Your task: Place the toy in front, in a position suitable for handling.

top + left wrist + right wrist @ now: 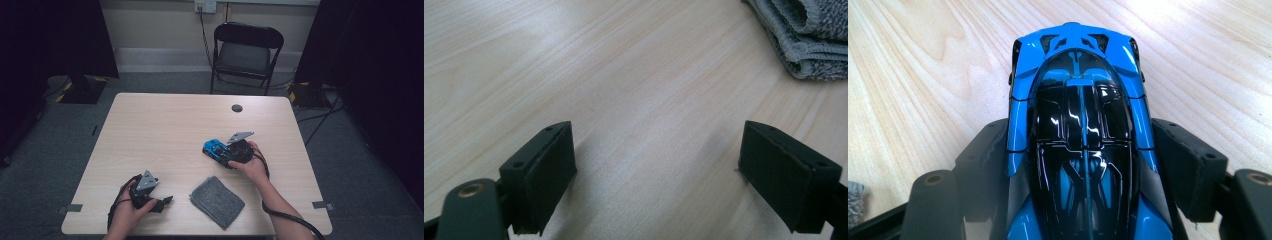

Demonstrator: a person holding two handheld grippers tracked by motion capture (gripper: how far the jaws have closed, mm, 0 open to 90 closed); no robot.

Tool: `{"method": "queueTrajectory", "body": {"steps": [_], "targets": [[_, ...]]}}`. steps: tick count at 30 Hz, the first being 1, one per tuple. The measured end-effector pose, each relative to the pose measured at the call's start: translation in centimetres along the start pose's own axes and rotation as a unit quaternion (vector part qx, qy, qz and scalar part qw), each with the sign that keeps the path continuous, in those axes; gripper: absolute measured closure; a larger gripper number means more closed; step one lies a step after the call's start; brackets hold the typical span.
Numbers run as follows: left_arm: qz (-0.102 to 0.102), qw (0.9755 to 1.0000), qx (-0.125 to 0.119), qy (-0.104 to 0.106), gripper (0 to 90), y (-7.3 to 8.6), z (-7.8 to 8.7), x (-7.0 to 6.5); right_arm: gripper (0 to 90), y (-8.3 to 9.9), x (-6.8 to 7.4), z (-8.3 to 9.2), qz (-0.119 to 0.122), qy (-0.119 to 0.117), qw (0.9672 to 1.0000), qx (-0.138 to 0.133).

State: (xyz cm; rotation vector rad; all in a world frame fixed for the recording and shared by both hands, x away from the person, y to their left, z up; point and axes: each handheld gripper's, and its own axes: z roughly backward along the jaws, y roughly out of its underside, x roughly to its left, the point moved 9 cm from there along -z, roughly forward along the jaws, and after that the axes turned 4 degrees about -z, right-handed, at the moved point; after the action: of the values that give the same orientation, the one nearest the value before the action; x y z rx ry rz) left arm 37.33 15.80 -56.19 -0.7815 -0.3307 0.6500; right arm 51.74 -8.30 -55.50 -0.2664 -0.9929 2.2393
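While the blue toy car (pixel 1080 135) sits between the black jaws of the right gripper (pixel 222 152), it lies right of centre in the high view, on the light wooden tabletop (pixel 165 125). In the right gripper view its glossy blue and black body fills the middle of the frame, one end pointing up toward the top edge, and a jaw stands close against each flank; the pads look pressed to the sides, so I judge the car to be gripped, though whether its wheels rest on the wood or are just lifted cannot be told. The person's right hand (pixel 255 170) wraps the gripper from below it in the high view.

Lower centre in that view, a folded grey cloth (pixel 217 201) lies flat, near the car but apart from it. Its stitched edge shows at the upper right of the left gripper view. The left gripper (pixel 162 202) rests low at the lower left of the high view, held in the person's left hand (pixel 125 212), its jaws spread wide over bare wood with nothing between them.

The step in hand appears to be the grasp of the car. A likely next move is to carry it, perhaps toward the cloth; that calls for a firm, even squeeze on the smooth curved body, which could slip or twist, and a level lift.
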Motion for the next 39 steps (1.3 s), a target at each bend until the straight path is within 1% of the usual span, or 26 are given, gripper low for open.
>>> {"method": "queueTrajectory", "body": {"steps": [2,5,8,10,11,12,13,16,22,23,27,30,33,34,36,37,38,39], "targets": [[0.0,1.0,0.0,0.0,14.6,0.0,0.0,0.0,27.0,0.0,0.0,0.0,-0.001,-0.001,1.0,-0.003],[0.0,1.0,0.0,0.0,14.7,0.0,0.0,0.0,26.7,0.0,0.1,0.0,0.007,0.006,1.0,-0.002],[0.001,1.0,0.0,-0.001,14.6,0.0,0.0,0.0,26.3,0.1,0.0,-0.1,-0.002,0.002,1.0,-0.008],[0.001,1.0,0.0,-0.001,14.6,0.0,0.0,0.0,25.8,0.1,0.0,-0.1,0.0,0.003,0.9999,-0.009],[0.001,1.0,0.0,-0.001,14.6,0.0,0.0,0.0,21.2,0.3,0.0,-0.2,-0.006,0.002,1.0,-0.003],[0.001,1.0,0.0,-0.001,14.6,0.0,0.0,0.0,18.8,0.5,0.0,-0.2,-0.005,0.002,1.0,0.0],[0.001,1.0,0.0,-0.001,14.7,0.0,0.0,0.0,17.9,0.6,-0.1,-0.1,-0.001,0.008,1.0,0.003],[0.001,1.0,0.0,-0.001,14.7,0.0,0.0,0.0,16.2,0.7,-0.1,0.0,-0.002,0.008,1.0,0.001],[0.001,1.0,0.0,-0.001,14.6,0.0,0.0,0.0,14.9,0.9,-0.5,1.2,-0.017,0.01,0.9997,-0.017],[0.001,1.0,0.0,-0.001,14.7,0.0,0.0,0.0,14.9,1.0,-0.4,1.7,-0.016,0.007,0.9996,-0.023],[0.001,1.0,0.0,-0.001,14.7,0.0,0.0,0.0,14.9,1.6,-0.1,2.3,-0.016,0.004,0.9995,-0.027],[0.001,1.0,0.0,-0.001,14.7,0.0,0.0,0.0,14.9,2.4,-0.1,2.6,-0.021,0.012,0.9991,-0.034],[0.001,1.0,0.0,-0.001,14.7,0.0,0.0,0.0,15.0,2.8,-0.1,2.5,-0.027,0.011,0.999,-0.033],[0.001,1.0,0.0,-0.001,14.7,0.0,0.0,0.0,15.0,2.9,-0.1,2.5,-0.027,0.013,0.9991,-0.029],[0.001,1.0,0.0,-0.002,14.7,0.0,0.0,0.0,15.0,2.8,-0.1,2.6,-0.026,0.02,0.9989,-0.035],[0.001,1.0,0.0,-0.002,14.6,0.0,0.0,0.0,15.1,2.9,0.0,2.6,-0.027,0.02,0.9989,-0.032],[0.002,1.0,0.0,-0.002,14.6,0.0,0.0,0.0,15.3,3.2,-0.1,2.6,-0.024,0.031,0.999,-0.023],[0.002,1.0,0.0,-0.002,14.6,0.0,0.0,0.0,16.0,3.2,0.0,2.6,-0.023,0.032,0.999,-0.022]]}}
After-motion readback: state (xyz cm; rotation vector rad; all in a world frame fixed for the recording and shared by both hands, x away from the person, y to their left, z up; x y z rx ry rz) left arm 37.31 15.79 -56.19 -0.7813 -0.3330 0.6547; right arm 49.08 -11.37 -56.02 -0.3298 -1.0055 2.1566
